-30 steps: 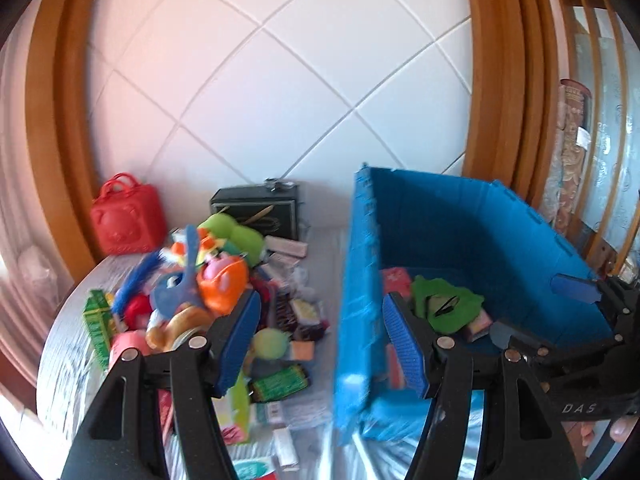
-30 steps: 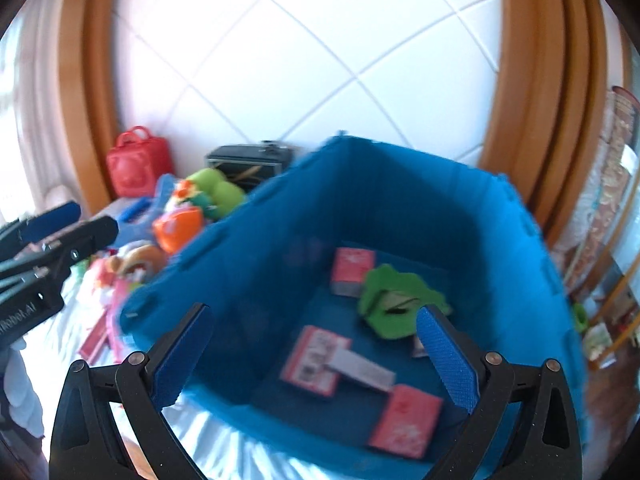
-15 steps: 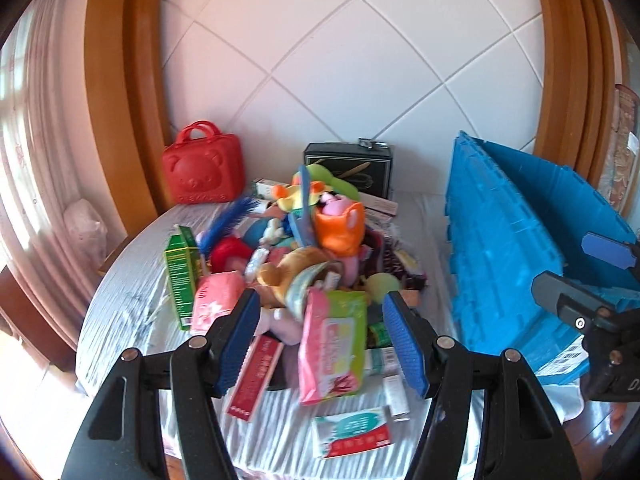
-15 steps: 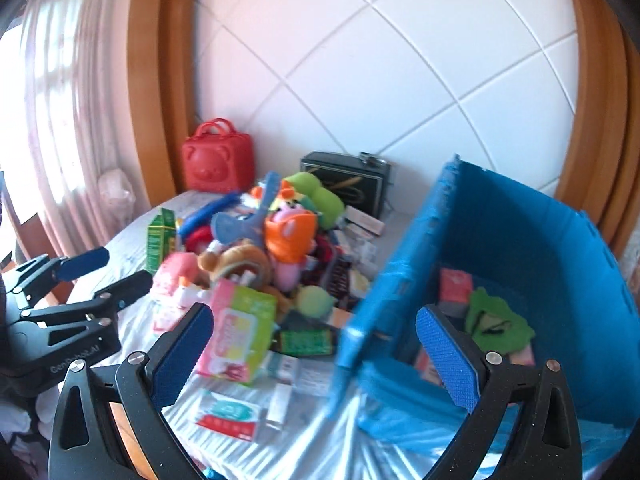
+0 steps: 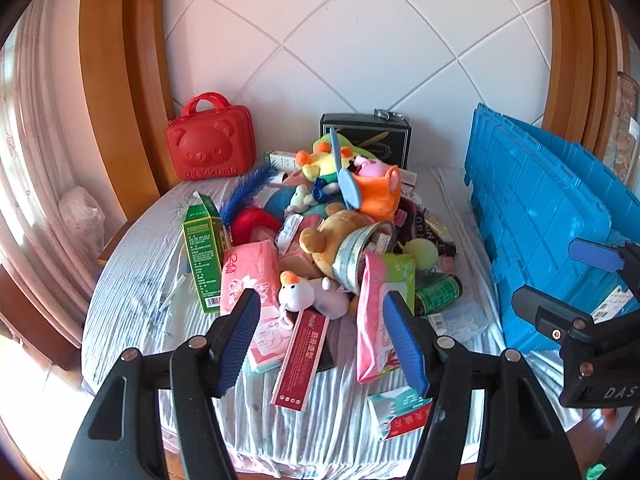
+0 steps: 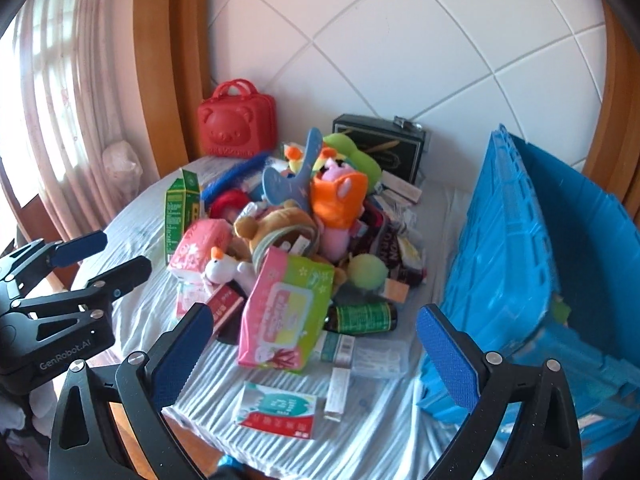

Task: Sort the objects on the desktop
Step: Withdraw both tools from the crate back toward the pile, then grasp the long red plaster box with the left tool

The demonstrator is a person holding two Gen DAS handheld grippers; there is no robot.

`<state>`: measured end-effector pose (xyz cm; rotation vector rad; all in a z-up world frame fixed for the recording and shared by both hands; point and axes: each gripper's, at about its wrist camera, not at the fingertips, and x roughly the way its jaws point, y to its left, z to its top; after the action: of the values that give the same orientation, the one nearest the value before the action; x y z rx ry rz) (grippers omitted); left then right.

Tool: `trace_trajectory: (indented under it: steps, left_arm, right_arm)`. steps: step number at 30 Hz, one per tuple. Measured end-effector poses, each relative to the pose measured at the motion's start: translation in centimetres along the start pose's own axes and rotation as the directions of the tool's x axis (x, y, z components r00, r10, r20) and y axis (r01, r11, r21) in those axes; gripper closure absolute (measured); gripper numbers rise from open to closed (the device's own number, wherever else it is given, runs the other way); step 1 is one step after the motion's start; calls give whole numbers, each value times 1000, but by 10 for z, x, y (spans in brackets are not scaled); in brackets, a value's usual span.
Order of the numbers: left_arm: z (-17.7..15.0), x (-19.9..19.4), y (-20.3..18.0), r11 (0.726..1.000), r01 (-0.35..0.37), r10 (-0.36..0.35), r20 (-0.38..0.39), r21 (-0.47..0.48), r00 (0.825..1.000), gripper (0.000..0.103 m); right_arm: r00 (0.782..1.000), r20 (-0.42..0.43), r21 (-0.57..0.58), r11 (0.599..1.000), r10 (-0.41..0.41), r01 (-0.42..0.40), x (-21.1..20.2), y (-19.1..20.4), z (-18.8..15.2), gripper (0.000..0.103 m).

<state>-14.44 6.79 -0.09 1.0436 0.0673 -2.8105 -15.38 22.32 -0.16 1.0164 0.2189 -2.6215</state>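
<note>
both views have swung off the blue crate (image 6: 520,248) interior onto the pile of toys and packets on the round table (image 5: 132,280). left gripper (image 5: 320,340): jaws spread, nothing held, above the long red box (image 5: 300,360), with the pink tissue pack (image 5: 248,272) at its left finger. right gripper (image 6: 312,352): jaws spread, nothing held, over the wet wipes pack (image 6: 284,308). the crate now stands at the right of the pile

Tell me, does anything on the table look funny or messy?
Yes. The toys and packets are heaped in a jumble, not sorted. The wet wipes pack leans tipped against the pile, and a green bottle lies on its side beside it.
</note>
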Motion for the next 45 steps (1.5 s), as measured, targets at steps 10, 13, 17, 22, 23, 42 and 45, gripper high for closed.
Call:
trace_trajectory:
  steps: [10,13,17,22,23,42,45]
  left_arm:
    - [-23,42,42,1000,31,-31,-73,1,997,40]
    - [-35,61,55,1000,29,-28,-107,11,994,40]
    - [-55,92,65,999,54,-51,-184,9,982,40]
    - [-74,131,61,999,48,-44,-261,10,964,40]
    - [-77,138,59,999,51,-45,-271,17,962,40]
    - [-128,173,26,991,93,-51,-378,95,924,59]
    - [-135,165,29,994,92,-62,-387,61,920,59]
  right_arm:
    - [996,-94,87,996,-8,16,46,5,-26,0]
    - [991,-132,117,993,-11,27,65,2,-39,0]
    - [979,-200,144,988,-33,62,91,-1,-63,0]
    - [957,-286,183,977,-52,108,116,-6,-91,0]
    - [951,-303,190,974,-58,120,120,-7,-98,0]
    - [874,-484,186,971,-41,148,150,-7,-157,0]
    - [857,-514,131,985,-31,114,150,-4,-164,1]
